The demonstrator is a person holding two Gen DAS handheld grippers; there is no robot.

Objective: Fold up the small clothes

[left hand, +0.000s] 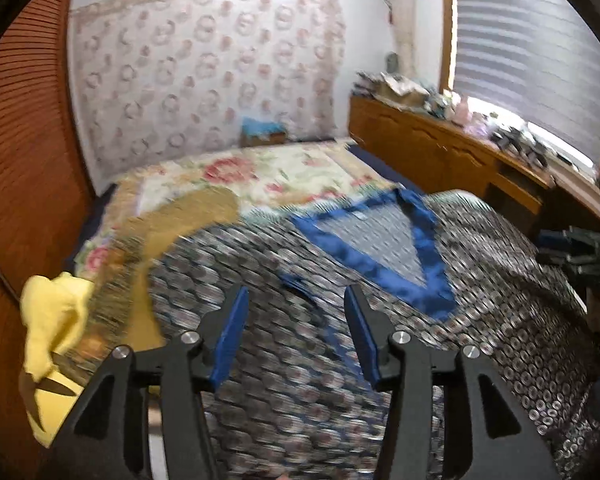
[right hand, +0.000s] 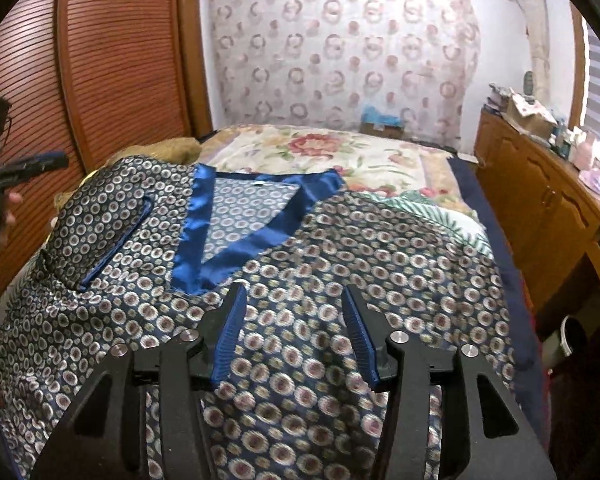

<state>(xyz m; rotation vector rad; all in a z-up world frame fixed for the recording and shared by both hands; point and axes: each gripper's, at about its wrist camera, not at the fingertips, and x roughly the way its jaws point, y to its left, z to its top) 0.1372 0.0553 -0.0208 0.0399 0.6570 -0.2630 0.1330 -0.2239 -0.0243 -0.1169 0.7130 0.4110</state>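
Bed (right hand: 496, 240) lay ahead of both claws, dressed in a floral cover (right hand: 320, 152). Spread flat over its near half, just beyond the claw tips: a blue-trimmed patterned garment (right hand: 340, 248). Off to the left claw's left, a yellow cloth (left hand: 56, 312).

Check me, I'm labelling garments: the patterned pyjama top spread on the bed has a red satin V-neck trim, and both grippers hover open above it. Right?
Not quite: the satin V-neck trim is blue, not red, as the right wrist view shows. The rest holds: the patterned pyjama top lies spread on the bed, and the left gripper and right gripper hover open above it.
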